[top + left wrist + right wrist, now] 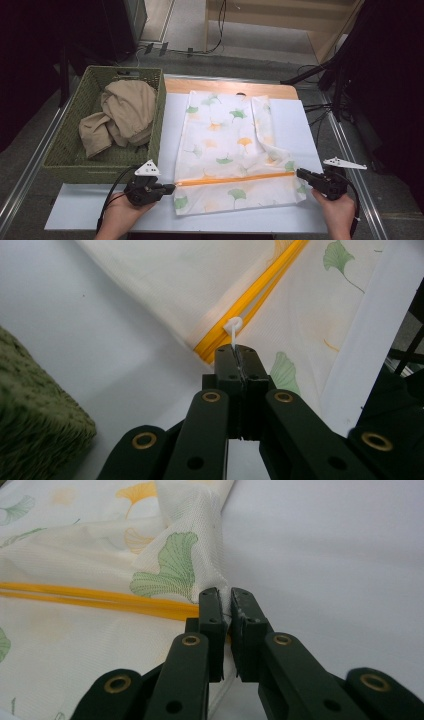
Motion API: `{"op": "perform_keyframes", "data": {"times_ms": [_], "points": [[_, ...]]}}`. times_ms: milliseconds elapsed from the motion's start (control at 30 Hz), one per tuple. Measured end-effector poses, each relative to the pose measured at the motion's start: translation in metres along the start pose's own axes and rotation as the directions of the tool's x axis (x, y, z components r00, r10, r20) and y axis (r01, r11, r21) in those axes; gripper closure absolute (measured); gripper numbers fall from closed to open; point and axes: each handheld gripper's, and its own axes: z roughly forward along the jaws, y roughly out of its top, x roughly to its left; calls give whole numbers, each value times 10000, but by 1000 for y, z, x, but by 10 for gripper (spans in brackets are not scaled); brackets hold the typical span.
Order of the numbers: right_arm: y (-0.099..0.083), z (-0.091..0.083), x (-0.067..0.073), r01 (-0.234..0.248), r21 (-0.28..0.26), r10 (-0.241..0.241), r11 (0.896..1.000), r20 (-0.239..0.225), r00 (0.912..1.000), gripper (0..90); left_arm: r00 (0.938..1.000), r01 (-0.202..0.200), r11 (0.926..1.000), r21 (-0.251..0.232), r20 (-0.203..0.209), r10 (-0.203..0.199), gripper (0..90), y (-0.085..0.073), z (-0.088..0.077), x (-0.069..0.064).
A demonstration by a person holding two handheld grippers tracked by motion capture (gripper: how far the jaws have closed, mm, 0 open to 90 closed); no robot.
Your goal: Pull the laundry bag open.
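A white mesh laundry bag [230, 145] printed with green and orange ginkgo leaves lies flat on the white table. An orange zipper [235, 179] runs across it near the front. My left gripper [172, 187] is at the zipper's left end, shut on the white zipper pull [233, 329]. My right gripper [299, 173] is at the bag's right edge, shut on a pinch of the mesh fabric [200, 565] by the zipper's [100, 602] right end. A person's hands hold both grippers at the front edge.
A green woven basket [70, 150] with a crumpled beige garment [125, 112] stands at the left, close to my left gripper. A wooden strip [230, 87] edges the table's far side. Metal rails run along both sides.
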Motion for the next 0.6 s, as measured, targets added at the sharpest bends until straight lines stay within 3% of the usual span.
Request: {"op": "perform_keyframes", "data": {"times_ms": [233,433,600], "points": [[1,5,2,6,140,-6,9999,-2,10000,853,9999,31,9997,-240,-125,-34,900,-1,2,2],[-3,10,3,-72,393,82,9992,-259,9996,849,9996,-261,9997,10,-99,261,900,-1,13,-4],[-2,15,9,186,415,-173,9990,-321,9993,846,9996,-299,9995,91,22,299,900,1,22,-6]]}}
